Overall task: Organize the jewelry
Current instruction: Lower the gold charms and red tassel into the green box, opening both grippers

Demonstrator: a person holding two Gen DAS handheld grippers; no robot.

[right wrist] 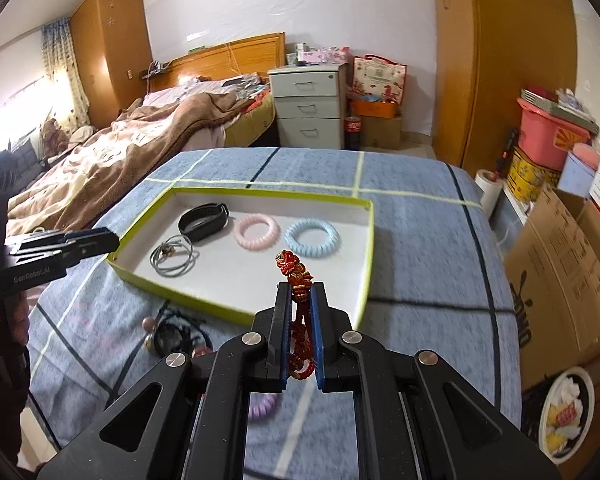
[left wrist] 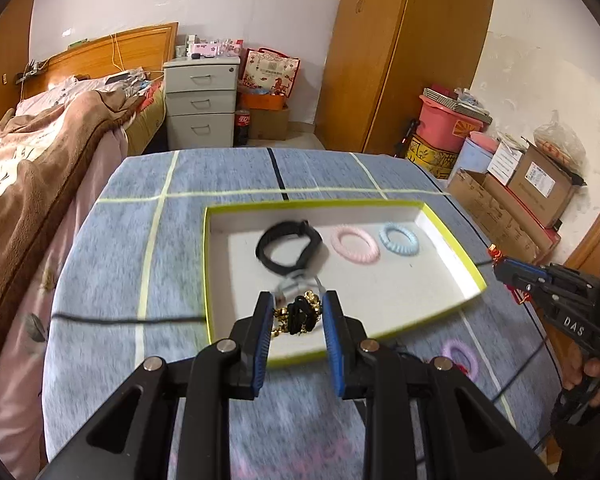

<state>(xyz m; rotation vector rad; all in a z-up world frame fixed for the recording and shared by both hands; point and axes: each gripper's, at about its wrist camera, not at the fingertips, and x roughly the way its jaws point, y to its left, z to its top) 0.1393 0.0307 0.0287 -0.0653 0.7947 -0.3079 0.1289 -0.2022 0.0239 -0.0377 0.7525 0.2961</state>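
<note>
Bedroom setting: a desk (right wrist: 420, 216) under a blue-grey checked cloth carries the work, with bed and drawer unit beyond. Nearest me on the cloth lie the unsorted pieces: a purple coil band (right wrist: 263, 406) and, to its left, a dark beaded tangle (right wrist: 172, 338), both outside the tray.

My right tongs (right wrist: 301, 298) are closed on a red knotted bracelet (right wrist: 296, 276), poised over the tray's near right edge; I judge it is held upright so it can be lowered in cleanly. My left tongs (left wrist: 296, 312) stand parted around a black-and-gold beaded bracelet (left wrist: 300, 314); whether the pads pinch it I cannot tell, as that view is blurred. In the right wrist view, they are at the near left corner.

Inside the green-rimmed tray (right wrist: 364, 280), near to far: a grey cord loop (right wrist: 174, 256), then a row of black strap band (right wrist: 202, 220), pink coil ring (right wrist: 257, 231) and blue coil ring (right wrist: 311, 238), spaced apart, presumably to prevent tangling.

Legible writing: "DAS" on the right handle, "GenRobot.AI" on the left.
</note>
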